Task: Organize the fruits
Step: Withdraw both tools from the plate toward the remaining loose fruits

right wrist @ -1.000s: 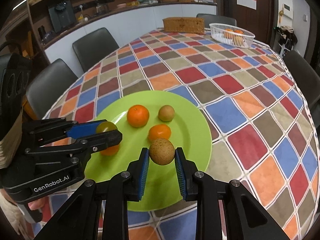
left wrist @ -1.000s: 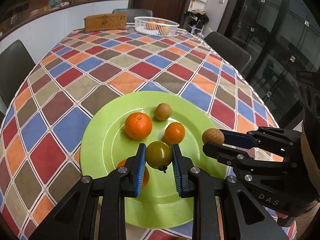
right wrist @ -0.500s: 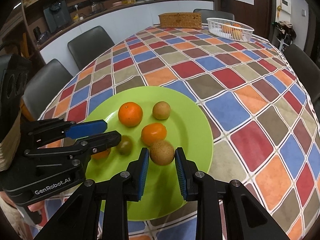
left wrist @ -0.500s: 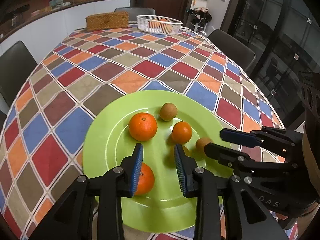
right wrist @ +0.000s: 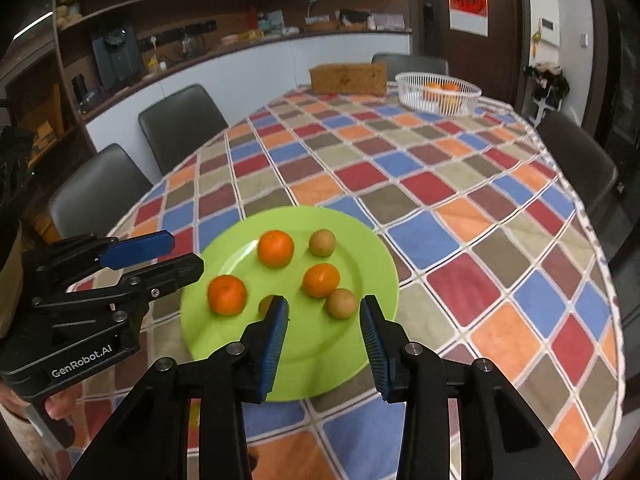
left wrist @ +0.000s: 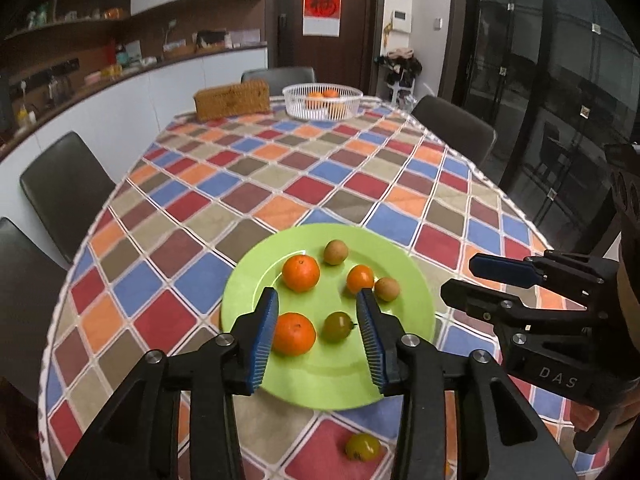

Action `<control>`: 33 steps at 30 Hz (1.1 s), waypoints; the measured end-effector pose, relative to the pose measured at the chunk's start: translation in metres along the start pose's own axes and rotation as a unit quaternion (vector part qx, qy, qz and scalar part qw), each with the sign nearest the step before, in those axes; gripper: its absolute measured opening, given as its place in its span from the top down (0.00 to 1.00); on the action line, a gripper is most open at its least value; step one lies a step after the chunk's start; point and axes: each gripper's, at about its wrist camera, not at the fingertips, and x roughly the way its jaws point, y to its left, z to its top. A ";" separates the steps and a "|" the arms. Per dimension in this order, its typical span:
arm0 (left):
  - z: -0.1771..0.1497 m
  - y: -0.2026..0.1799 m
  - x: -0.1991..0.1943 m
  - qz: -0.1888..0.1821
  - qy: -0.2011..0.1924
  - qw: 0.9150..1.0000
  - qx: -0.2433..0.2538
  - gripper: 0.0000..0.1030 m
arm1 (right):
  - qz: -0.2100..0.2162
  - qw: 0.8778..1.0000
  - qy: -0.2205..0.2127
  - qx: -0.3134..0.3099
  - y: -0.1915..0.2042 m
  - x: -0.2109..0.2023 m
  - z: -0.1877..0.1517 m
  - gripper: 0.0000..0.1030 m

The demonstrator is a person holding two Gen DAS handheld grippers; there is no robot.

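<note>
A green plate (left wrist: 416, 312) (right wrist: 372, 264) holds three oranges, two brown round fruits and a greenish tomato (left wrist: 338, 326). One brown fruit (left wrist: 387, 289) (right wrist: 342, 303) lies at the plate's right side. My left gripper (left wrist: 316, 332) is open and empty, raised above the plate's near side. My right gripper (right wrist: 324, 338) is open and empty above the plate's near edge; it also shows in the left wrist view (left wrist: 472, 280). Another greenish tomato (left wrist: 362, 446) lies on the cloth near the plate.
The table has a checkered cloth (left wrist: 320, 184). At the far end stand a white basket (left wrist: 322, 100) (right wrist: 438, 92) with oranges and a wicker box (left wrist: 232, 100). Dark chairs (right wrist: 182, 120) ring the table.
Both grippers opened, dropped their fruit onto the plate and pulled up and back. The tomato and the brown fruit now rest on the plate.
</note>
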 end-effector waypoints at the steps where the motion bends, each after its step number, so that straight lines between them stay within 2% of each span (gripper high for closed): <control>1: -0.002 -0.001 -0.008 0.003 -0.006 1.000 0.002 0.58 | 0.000 1.000 -0.004 0.000 0.002 -0.007 -0.001 0.62; 9: -0.025 -0.011 -0.055 0.006 -0.028 1.000 0.008 0.54 | 0.010 1.000 -0.029 -0.004 0.021 -0.051 -0.021 0.62; 17: -0.054 -0.015 -0.089 0.011 -0.042 0.999 0.006 0.50 | 0.015 0.999 -0.031 -0.017 0.043 -0.075 -0.049 0.62; 24: -0.080 -0.015 -0.092 0.003 -0.028 1.000 0.013 0.49 | 0.025 1.000 -0.006 -0.012 0.052 -0.075 -0.072 0.62; 33: -0.105 -0.016 -0.080 -0.027 -0.020 0.997 0.072 0.49 | 0.025 0.999 0.035 0.016 0.058 -0.060 -0.104 0.62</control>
